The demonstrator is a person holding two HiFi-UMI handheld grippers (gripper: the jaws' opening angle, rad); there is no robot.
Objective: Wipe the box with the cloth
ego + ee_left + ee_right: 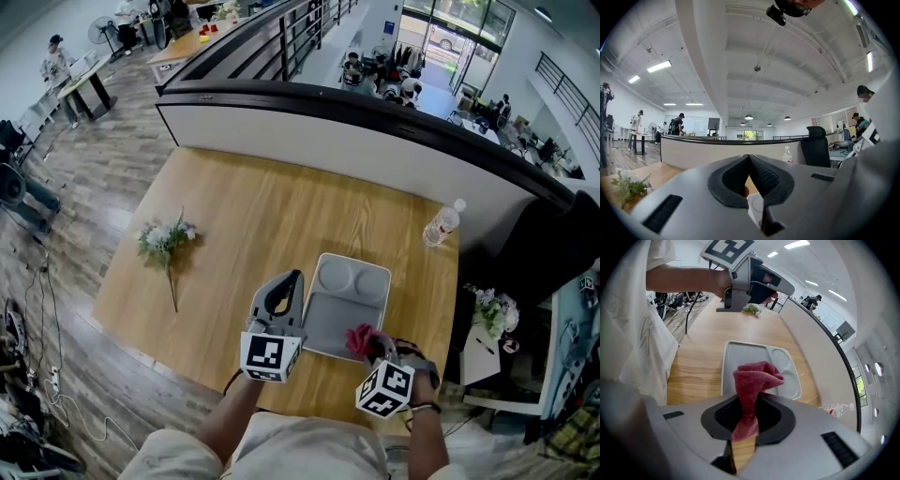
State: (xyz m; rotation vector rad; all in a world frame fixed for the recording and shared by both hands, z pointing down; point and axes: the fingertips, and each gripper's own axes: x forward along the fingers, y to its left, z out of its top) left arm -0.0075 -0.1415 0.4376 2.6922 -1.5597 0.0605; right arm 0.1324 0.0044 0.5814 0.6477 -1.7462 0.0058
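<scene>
The box is a shallow grey compartment tray (327, 321) lying on the wooden table (234, 220) near its front edge. My right gripper (376, 349) is shut on a red cloth (359, 339), which sticks up in a bunch over the tray's near right corner. In the right gripper view the cloth (756, 380) rises from between the jaws, with the tray (740, 355) beyond it. My left gripper (297, 276) hangs at the tray's left edge, tilted upward. Its jaws meet at the tips with nothing between them (748, 157). The left gripper (761, 275) also shows in the right gripper view.
A small bunch of flowers (165, 239) lies on the table's left part. A plastic water bottle (441, 225) stands at the far right corner. A curved white partition (375, 150) runs behind the table, and a black chair (553, 246) stands to the right.
</scene>
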